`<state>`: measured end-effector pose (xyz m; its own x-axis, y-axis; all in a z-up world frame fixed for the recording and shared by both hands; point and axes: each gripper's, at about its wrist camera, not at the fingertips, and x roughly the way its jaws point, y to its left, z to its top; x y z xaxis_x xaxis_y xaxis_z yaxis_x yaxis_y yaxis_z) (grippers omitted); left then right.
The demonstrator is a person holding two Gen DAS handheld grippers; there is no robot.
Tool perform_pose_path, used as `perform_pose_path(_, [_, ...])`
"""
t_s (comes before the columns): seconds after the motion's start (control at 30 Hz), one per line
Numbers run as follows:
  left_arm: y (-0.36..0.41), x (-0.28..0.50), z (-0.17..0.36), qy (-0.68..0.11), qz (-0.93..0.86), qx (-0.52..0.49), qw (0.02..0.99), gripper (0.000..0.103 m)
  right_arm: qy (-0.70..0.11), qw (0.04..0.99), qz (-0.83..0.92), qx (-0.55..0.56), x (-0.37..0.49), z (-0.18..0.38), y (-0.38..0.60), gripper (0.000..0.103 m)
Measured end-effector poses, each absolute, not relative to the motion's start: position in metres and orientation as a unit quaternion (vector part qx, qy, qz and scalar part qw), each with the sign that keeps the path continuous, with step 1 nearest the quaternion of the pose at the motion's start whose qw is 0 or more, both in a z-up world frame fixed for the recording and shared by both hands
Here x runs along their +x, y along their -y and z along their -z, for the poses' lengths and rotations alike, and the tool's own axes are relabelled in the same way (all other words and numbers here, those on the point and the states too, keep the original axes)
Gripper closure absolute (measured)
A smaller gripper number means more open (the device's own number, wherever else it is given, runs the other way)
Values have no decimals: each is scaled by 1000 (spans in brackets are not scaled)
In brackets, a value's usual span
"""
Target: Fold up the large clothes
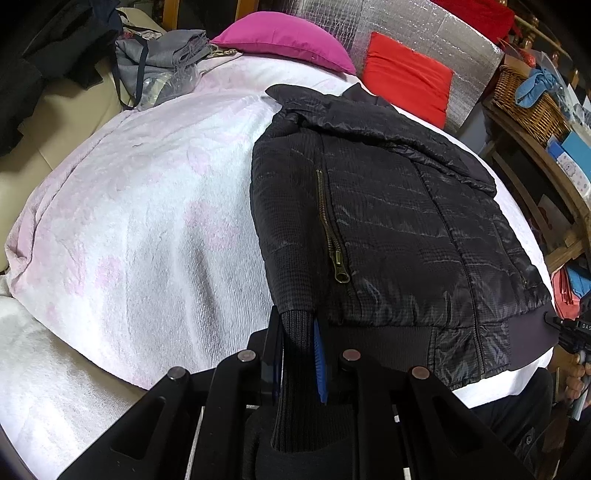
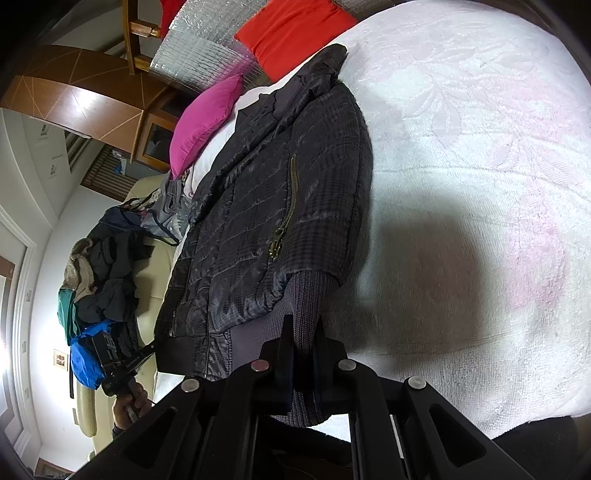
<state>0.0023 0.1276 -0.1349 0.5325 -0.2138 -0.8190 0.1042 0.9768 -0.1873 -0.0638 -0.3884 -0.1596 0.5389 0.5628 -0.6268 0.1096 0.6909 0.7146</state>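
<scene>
We're working on a bed with a white-and-pink textured bedspread (image 1: 140, 206), a magenta pillow (image 1: 284, 38) and a red cushion (image 1: 406, 79) up at the head end against silver insulation sheeting (image 1: 424, 33), plus a heap of clothes (image 2: 107, 266) on a cream sofa off to the side. The black quilted jacket (image 1: 388, 206) lies flat along the bed, collar toward the pillows, ribbed hem toward us. Our left gripper (image 1: 297, 354) is clamped on one ribbed cuff (image 1: 295, 332), and our right gripper (image 2: 303, 354) is pinched tight on the other ribbed cuff (image 2: 306, 295).
</scene>
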Motion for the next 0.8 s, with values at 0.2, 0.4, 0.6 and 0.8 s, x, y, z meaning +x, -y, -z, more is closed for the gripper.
perform_pose_path(0.2, [-126, 2, 133, -475, 89, -54, 874, 88, -457, 798, -143, 366, -64, 159, 388, 95])
perform_pose_path(0.4, [-121, -1, 127, -468, 85, -50, 878, 88, -457, 799, -146, 362, -61, 157, 387, 95])
perform_pose_path(0.6, [-121, -2, 123, -463, 88, -49, 881, 88, -453, 804, -147, 357, -61, 149, 385, 95])
perform_pose_path(0.8, [-122, -2, 125, -462, 90, -52, 881, 88, -453, 804, -144, 356, -61, 148, 384, 95])
